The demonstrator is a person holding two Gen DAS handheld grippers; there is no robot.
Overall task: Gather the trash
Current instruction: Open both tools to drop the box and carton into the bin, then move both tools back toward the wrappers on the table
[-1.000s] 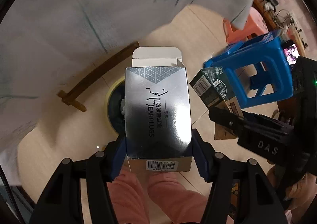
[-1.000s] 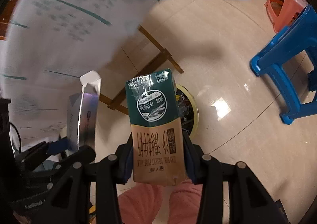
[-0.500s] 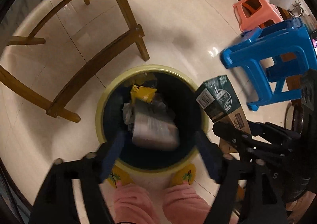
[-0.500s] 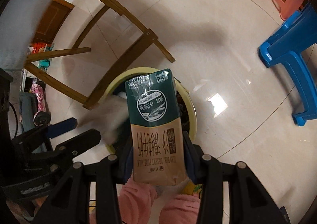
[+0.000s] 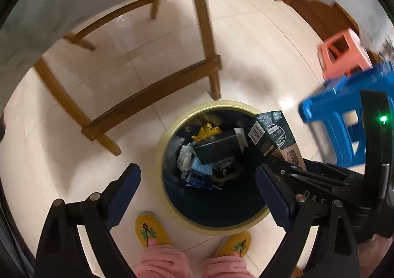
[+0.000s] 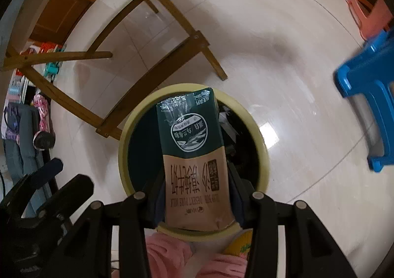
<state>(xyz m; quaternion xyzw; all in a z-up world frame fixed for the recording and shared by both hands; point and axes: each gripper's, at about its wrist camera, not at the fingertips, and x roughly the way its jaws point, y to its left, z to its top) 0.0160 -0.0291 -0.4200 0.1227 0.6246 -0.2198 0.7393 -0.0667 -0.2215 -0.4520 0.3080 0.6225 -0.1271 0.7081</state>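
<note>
Pinching the milk carton point(image 6: 194, 162) upright, long axis along its fingers, right gripper point(image 6: 197, 194) hangs directly over the yellow-rimmed bin point(image 6: 264, 155); left gripper point(image 5: 197, 194) is opening, empty.

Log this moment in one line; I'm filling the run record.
left gripper: opening, empty, over bin | box: in bin | right gripper: shut on milk carton, above bin

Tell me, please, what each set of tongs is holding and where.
Left tongs: opening, nothing between them. Right tongs: milk carton, gripped by its brown lower sides.
</note>
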